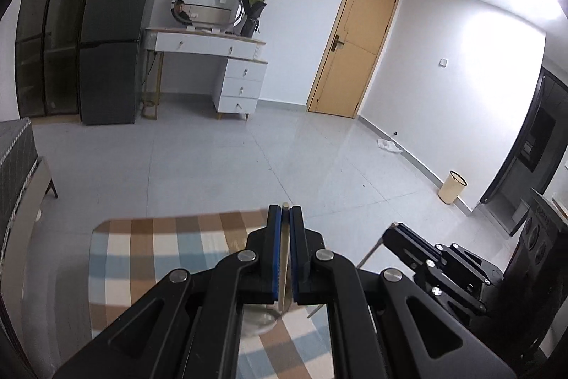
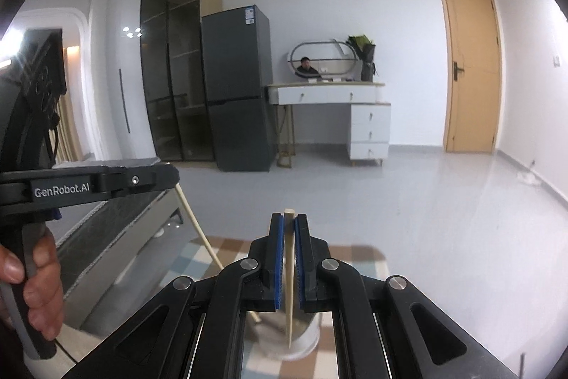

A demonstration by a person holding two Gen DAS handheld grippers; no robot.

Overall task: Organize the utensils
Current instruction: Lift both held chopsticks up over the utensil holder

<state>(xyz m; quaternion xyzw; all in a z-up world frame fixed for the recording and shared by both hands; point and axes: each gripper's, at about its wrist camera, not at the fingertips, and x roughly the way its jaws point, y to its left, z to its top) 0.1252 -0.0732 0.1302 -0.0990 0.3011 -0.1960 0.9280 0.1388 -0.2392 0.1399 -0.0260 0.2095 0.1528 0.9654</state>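
My left gripper (image 1: 285, 212) is shut on a tan chopstick (image 1: 285, 258) that runs down between its blue pads toward a clear cup (image 1: 259, 318) on the table. The right gripper (image 1: 394, 226) is at the right, with a second chopstick (image 1: 369, 254) slanting down from it. In the right wrist view my right gripper (image 2: 289, 217) is shut on a pale chopstick (image 2: 290, 272); its tip hangs over the cup (image 2: 305, 336). The left gripper (image 2: 167, 173) holds its chopstick (image 2: 198, 229) angled down to the cup, and a hand (image 2: 39, 290) grips its handle.
A checked cloth (image 1: 159, 254) covers the table below both grippers. A grey bed (image 1: 17, 148) stands close at the left. Across the tiled floor are a dark fridge (image 1: 117, 34), a white dressing table (image 1: 213, 48), a wooden door (image 1: 355, 41) and a cream bin (image 1: 452, 187).
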